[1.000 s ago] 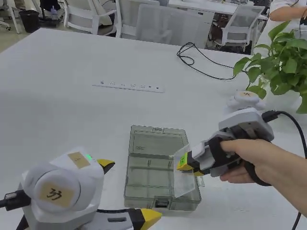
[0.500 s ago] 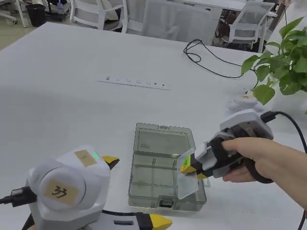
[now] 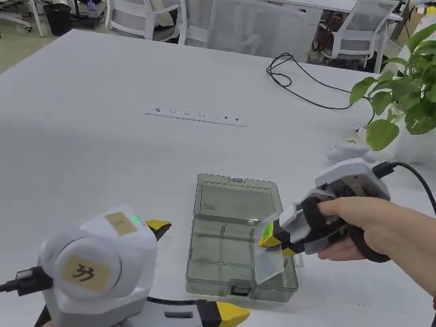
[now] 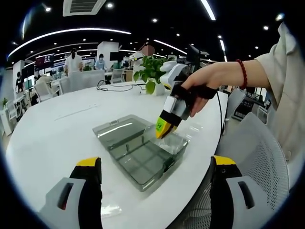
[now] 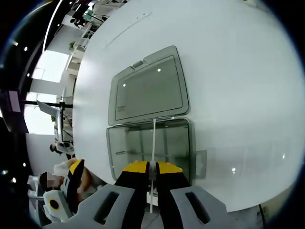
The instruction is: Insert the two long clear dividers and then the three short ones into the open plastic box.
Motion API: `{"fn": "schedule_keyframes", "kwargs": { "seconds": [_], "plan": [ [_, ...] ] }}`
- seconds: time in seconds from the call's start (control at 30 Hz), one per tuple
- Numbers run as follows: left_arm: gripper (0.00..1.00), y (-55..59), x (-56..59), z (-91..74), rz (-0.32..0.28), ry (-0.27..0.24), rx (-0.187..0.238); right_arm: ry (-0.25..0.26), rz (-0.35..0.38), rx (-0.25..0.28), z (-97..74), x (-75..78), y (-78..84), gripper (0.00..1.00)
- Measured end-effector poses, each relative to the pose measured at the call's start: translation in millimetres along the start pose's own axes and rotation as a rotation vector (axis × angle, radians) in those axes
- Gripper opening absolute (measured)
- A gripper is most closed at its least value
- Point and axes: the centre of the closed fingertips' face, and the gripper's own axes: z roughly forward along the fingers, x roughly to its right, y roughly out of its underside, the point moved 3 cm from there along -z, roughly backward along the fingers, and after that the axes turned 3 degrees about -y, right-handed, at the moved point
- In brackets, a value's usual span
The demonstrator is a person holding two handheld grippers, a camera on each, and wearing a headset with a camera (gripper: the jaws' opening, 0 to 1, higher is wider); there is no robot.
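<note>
- Head view: bright, even overhead light. Bench (image 3: 102,136) reads near-white, with a soft, faint shadow along the box (image 3: 211,255).
- Left gripper view: ceiling strip lights (image 4: 71,33) flare, and fisheye bends the edges.
- Right gripper view: small glare dots on the lid (image 5: 147,88). Far bench is washed out.

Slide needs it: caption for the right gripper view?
Right gripper shut on a clear divider, held edge-on over the open plastic box on the white table.
</note>
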Motion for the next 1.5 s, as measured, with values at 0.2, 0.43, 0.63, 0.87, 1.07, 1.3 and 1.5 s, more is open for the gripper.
{"fn": "schedule_keyframes", "kwargs": {
  "seconds": [0.2, 0.43, 0.63, 0.87, 1.07, 1.3, 1.5],
  "plan": [
    [0.95, 0.1, -0.6, -0.2, -0.011, -0.001, 0.003, 0.004, 0.006, 0.000, 1.8, 2.2, 0.4, 0.07],
    [0.95, 0.3, -1.2, -0.4, -0.016, -0.001, 0.003, 0.027, -0.018, -0.005, 3.2, 2.3, 1.3, 0.07],
    [0.94, 1.6, -0.4, -0.3, -0.007, 0.000, -0.007, 0.056, -0.051, -0.008, 3.4, 2.3, 1.6, 0.07],
    [0.94, 1.4, -1.1, -0.6, -0.007, -0.001, -0.005, 0.066, -0.056, -0.013, 3.6, 1.1, 2.0, 0.07],
    [0.93, 1.5, -1.4, -1.5, -0.007, -0.002, -0.005, 0.081, -0.069, -0.013, 3.6, 2.3, 2.0, 0.07],
    [0.93, 1.9, -2.6, -1.9, -0.007, -0.006, -0.007, 0.091, -0.076, -0.014, 4.5, 2.4, 2.1, 0.07],
    [0.93, 2.3, -3.6, -2.5, -0.012, -0.008, -0.008, 0.088, -0.069, -0.020, 4.1, 1.8, 1.1, 0.07]
  ]
}}
